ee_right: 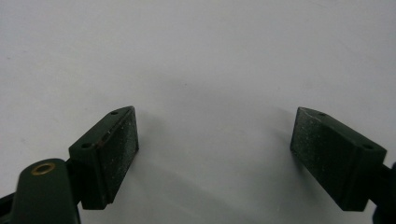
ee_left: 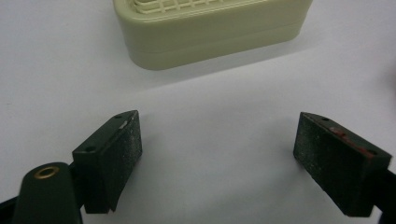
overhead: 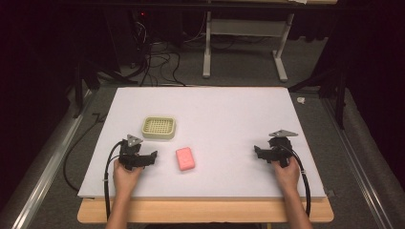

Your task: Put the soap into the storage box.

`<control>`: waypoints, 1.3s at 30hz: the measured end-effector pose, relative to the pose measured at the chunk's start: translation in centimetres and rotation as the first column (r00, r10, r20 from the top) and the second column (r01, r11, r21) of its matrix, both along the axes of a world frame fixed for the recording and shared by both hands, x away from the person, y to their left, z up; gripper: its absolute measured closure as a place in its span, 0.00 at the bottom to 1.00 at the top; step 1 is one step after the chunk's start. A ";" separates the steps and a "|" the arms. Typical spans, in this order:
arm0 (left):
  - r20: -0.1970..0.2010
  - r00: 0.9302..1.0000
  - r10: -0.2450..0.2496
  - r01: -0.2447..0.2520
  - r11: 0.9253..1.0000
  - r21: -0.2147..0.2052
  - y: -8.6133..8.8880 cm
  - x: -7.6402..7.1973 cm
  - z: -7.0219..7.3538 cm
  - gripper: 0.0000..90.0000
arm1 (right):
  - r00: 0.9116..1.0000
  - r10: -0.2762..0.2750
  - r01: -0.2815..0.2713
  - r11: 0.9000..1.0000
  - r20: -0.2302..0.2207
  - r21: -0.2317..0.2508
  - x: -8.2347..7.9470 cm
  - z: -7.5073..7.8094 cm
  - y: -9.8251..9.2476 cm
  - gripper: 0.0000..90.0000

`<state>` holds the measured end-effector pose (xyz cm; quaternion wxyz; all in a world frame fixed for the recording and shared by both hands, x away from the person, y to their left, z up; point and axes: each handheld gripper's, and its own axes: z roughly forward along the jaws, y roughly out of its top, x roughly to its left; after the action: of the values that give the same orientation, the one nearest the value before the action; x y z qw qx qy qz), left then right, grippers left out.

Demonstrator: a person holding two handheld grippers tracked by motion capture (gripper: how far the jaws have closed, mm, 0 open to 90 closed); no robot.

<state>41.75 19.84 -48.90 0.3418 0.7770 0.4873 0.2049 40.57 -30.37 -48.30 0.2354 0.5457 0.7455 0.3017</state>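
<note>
Soap (overhead: 185, 159), a smooth pink rounded block, lies near my left gripper (overhead: 152, 156); both grippers, right (overhead: 257, 151) too, gape wide, empty, beside the cream gridded dish (ee_left: 210, 32).

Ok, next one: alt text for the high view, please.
A person's two hands rest grippers on a white table, the left gripper beside a pink soap bar, the right gripper apart. A cream slatted soap dish sits behind the bar.

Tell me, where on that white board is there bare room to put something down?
Most of the white board is bare: the whole far strip beyond the cream slotted soap dish, and the wide middle between the pink soap bar and the right gripper. It is crowded only near the left gripper, where dish and soap sit close.
</note>
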 end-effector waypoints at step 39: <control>-0.027 1.000 0.009 -0.009 1.000 0.002 -0.2 0.3 0.3 0.17 | 1.000 -0.002 0.002 1.000 -0.003 0.002 0.0 0.0 0.0 0.17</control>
<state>42.07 19.63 -48.64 0.3339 0.7778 0.4950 0.1963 40.60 -30.37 -48.29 0.2340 0.5473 0.7450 0.3012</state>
